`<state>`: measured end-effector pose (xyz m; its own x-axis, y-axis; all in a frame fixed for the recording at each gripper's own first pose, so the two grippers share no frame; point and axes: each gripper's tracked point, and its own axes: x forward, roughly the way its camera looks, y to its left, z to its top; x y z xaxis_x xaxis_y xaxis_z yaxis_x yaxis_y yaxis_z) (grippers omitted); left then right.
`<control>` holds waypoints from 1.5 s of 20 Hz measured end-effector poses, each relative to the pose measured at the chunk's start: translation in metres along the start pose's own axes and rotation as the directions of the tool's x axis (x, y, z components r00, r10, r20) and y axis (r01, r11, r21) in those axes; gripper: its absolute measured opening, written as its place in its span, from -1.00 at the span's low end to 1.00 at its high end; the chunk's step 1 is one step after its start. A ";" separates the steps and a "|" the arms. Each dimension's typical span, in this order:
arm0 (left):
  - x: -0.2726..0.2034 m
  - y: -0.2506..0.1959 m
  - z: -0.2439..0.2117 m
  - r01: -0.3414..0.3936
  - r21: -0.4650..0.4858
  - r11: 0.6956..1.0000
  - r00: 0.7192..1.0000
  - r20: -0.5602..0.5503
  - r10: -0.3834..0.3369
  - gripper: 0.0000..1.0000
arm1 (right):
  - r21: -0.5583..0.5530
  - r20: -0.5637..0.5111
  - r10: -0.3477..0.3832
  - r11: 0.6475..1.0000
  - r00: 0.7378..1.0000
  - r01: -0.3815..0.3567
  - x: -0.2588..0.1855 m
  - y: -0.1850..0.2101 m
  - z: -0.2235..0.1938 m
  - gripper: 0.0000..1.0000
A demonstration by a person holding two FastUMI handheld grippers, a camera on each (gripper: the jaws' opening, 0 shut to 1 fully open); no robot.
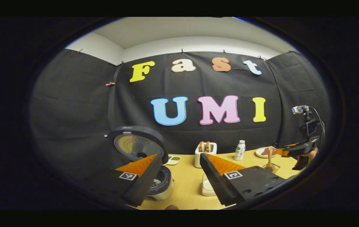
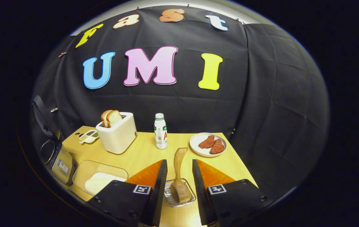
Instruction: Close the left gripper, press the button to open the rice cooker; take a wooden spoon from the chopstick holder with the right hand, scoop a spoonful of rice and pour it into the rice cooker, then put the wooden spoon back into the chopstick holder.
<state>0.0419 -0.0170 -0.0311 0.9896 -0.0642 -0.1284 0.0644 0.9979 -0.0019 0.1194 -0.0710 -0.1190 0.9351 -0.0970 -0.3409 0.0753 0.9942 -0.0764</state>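
The rice cooker (image 1: 163,189) stands open at the table's left, its round lid (image 1: 137,143) tilted up. My left gripper (image 1: 179,157) hovers open above and in front of it, holding nothing. A wooden spoon (image 2: 179,176) stands upright in the metal chopstick holder (image 2: 168,197). My right gripper (image 2: 179,162) is open, one finger on each side of the spoon's handle with a small gap at both. A clear container of white rice (image 2: 100,181) lies between cooker and holder. From the left gripper view, the right gripper (image 1: 285,153) sits beside the spoon (image 1: 270,160).
A white toaster (image 2: 118,132) with bread slices stands at the back, a small bottle (image 2: 160,130) to its right. A plate of red meat pieces (image 2: 208,143) sits at the back right. A small divided dish (image 2: 88,137) lies near the cooker (image 2: 55,157).
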 end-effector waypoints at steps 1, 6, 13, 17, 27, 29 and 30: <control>0.003 0.007 0.005 -0.005 0.008 1.000 1.000 0.013 0.005 0.70 | 0.010 0.004 0.008 1.000 1.000 -0.009 -0.004 0.004 0.001 0.01; 0.029 0.064 0.008 -0.074 -0.020 0.997 0.997 0.019 0.074 0.67 | 0.047 0.088 0.038 0.998 0.995 -0.042 -0.030 0.023 0.024 0.04; 0.069 0.110 0.044 -0.110 0.045 0.993 0.990 0.095 0.105 0.67 | 0.036 0.147 0.107 0.993 0.983 -0.114 -0.055 0.057 0.046 0.19; 0.094 0.125 0.062 -0.116 0.070 0.991 0.988 0.113 0.107 0.68 | 0.015 0.151 0.163 0.986 0.975 -0.167 -0.065 0.078 0.052 0.22; 0.155 0.158 0.067 -0.111 0.047 0.993 0.994 0.009 0.111 0.68 | -0.058 0.149 0.271 0.962 0.951 -0.265 -0.086 0.121 0.056 0.22; 0.164 0.156 0.061 -0.100 0.064 0.993 0.995 -0.019 0.101 0.68 | -0.065 0.146 0.283 0.959 0.948 -0.276 -0.087 0.126 0.054 0.22; 0.166 0.156 0.058 -0.101 0.072 0.992 0.994 -0.029 0.103 0.68 | -0.066 0.145 0.286 0.958 0.947 -0.279 -0.088 0.128 0.054 0.22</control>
<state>0.2234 0.1279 0.0045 0.9869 0.0395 -0.1565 -0.0268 0.9963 0.0820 0.0657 0.0670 -0.0486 0.9574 0.1990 -0.2091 -0.2116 0.9765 -0.0398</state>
